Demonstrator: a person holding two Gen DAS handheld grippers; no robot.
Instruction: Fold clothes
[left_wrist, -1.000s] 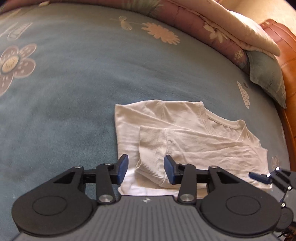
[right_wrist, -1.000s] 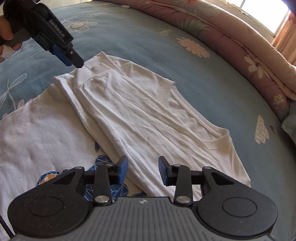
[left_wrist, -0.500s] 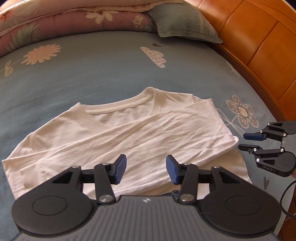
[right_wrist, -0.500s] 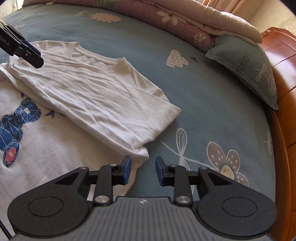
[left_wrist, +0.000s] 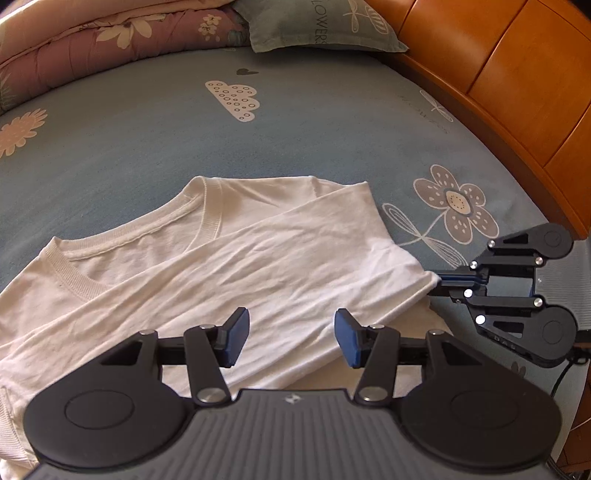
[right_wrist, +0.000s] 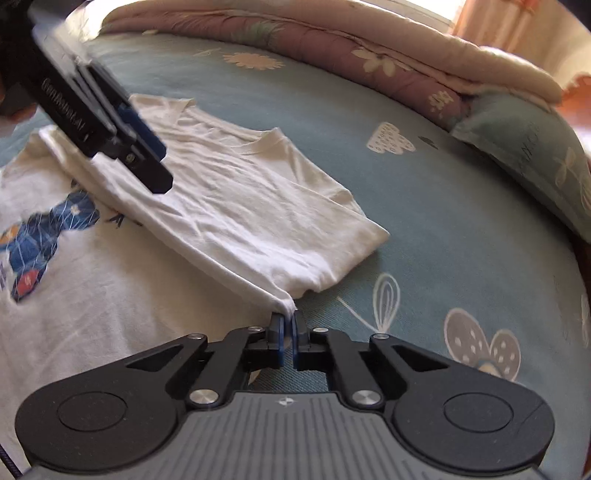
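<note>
The white shirt (right_wrist: 243, 206) lies part-folded on the bed (right_wrist: 443, 229), its long axis running away up-left from the right gripper (right_wrist: 287, 334), which pinches its near corner. The left gripper (left_wrist: 291, 341) hovers spread over the cloth's middle — the nearer arm to the far end, whose cuff is cut off. A printed shirt (right_wrist: 74, 266) lies beneath — its extent unclear.

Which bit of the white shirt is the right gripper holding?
On the blue-grey flower-print bedsheet lies a white long-sleeved cotton shirt, part folded over its blue-printed front. Follow the folded flap to the corner nearest the orange wooden bed frame. It is the only corner drawn to a point, pinched in the shut right gripper; the left gripper is open.
</note>
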